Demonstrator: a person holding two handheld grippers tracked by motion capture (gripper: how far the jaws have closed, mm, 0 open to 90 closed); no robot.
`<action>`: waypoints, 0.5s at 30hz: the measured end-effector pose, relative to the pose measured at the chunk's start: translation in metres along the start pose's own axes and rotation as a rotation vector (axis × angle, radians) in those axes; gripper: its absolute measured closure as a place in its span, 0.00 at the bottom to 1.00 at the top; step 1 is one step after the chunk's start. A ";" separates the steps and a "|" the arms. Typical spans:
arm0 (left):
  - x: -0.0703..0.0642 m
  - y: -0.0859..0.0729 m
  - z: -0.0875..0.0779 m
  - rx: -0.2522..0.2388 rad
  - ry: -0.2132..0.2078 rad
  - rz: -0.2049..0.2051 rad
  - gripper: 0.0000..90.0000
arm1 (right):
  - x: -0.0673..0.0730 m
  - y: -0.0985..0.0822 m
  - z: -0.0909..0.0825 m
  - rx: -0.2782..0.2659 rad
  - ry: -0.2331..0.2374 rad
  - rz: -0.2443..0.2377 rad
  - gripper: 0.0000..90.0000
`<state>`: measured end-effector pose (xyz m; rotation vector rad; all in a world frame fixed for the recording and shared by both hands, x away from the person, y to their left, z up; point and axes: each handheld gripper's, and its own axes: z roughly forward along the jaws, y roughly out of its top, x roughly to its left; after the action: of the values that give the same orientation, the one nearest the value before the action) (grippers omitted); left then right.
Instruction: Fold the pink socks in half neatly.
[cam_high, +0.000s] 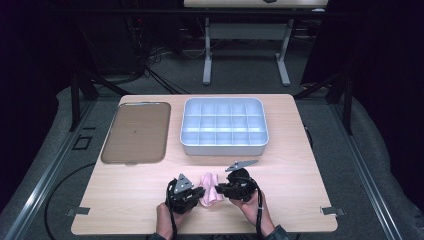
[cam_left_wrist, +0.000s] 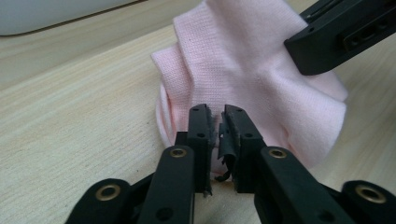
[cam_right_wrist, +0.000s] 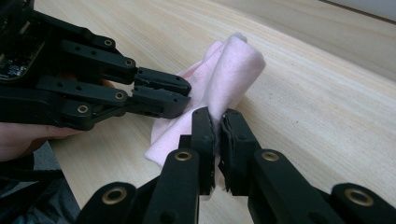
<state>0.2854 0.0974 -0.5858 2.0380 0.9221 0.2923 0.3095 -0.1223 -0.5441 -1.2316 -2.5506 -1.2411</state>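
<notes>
Pink cloth (cam_high: 210, 189): one small knit piece, bunched, lying at the near middle of the table (cam_high: 300, 165), between your two grippers. Judged light, soft and limp; it should sag and fold wherever unsupported, and not slip much. Take it by an edge or corner fold, not the bulk.

Left gripper (cam_left_wrist: 218, 122): jaws nearly together, pinching a fold at the cloth's left side.

Right gripper (cam_right_wrist: 217, 122): jaws nearly together, clamped on a fold at the cloth's right side.

Table: pale wood grain, flat, matte.

Bin (cam_high: 224, 126): pale, divided into compartments, far centre, well apart from the cloth.

Tray (cam_high: 136, 132): brown, flat, far left, beside the bin.

Room: dark surround, grey floor, cables and a second table's legs (cam_high: 207, 55) beyond.
</notes>
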 end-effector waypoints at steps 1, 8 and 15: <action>-0.001 0.000 0.000 0.001 0.004 -0.001 0.93 | 0.001 0.001 0.001 -0.002 -0.007 -0.004 0.94; 0.000 -0.001 0.001 0.006 0.005 0.005 0.96 | 0.009 0.009 0.010 0.012 -0.029 -0.030 0.94; 0.001 -0.002 0.002 -0.003 -0.006 -0.006 0.98 | 0.012 0.015 0.024 0.057 -0.031 -0.064 0.94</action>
<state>0.2861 0.0976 -0.5883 2.0323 0.9233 0.2842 0.3178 -0.0934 -0.5463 -1.1767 -2.6475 -1.1613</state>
